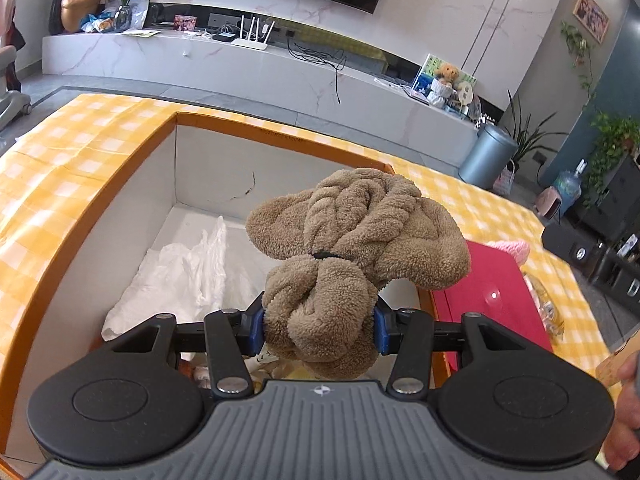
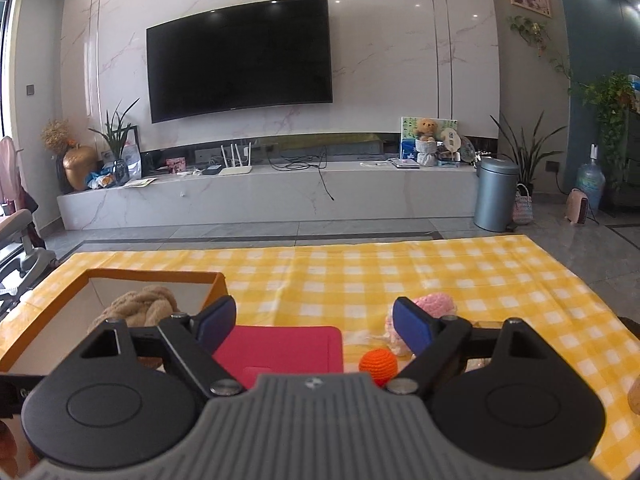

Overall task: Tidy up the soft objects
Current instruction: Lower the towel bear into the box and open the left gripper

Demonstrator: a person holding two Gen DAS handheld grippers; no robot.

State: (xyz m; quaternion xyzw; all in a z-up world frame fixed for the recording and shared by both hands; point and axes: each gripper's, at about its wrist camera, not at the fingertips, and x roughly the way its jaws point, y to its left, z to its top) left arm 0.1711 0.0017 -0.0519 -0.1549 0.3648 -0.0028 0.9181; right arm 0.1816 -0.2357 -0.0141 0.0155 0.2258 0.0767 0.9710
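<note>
My left gripper [image 1: 320,330] is shut on a bundled brown fleece cloth [image 1: 356,248], tied in the middle with a dark band, and holds it above the open orange box [image 1: 120,208]. White crumpled paper [image 1: 180,272] lies on the box floor. In the right wrist view my right gripper [image 2: 314,320] stands open with nothing between its blue pads, above a pink pad [image 2: 280,348]. The brown cloth [image 2: 140,304] shows over the box [image 2: 218,286] at the left. An orange crocheted ball [image 2: 378,365] and a pink knitted item [image 2: 434,306] lie on the cloth-covered table.
A yellow checked tablecloth [image 2: 400,272] covers the table. The pink pad [image 1: 488,296] lies right of the box. A hand [image 1: 628,420] shows at the right edge. Beyond the table are a TV bench [image 2: 280,196], a grey bin [image 2: 496,196] and plants.
</note>
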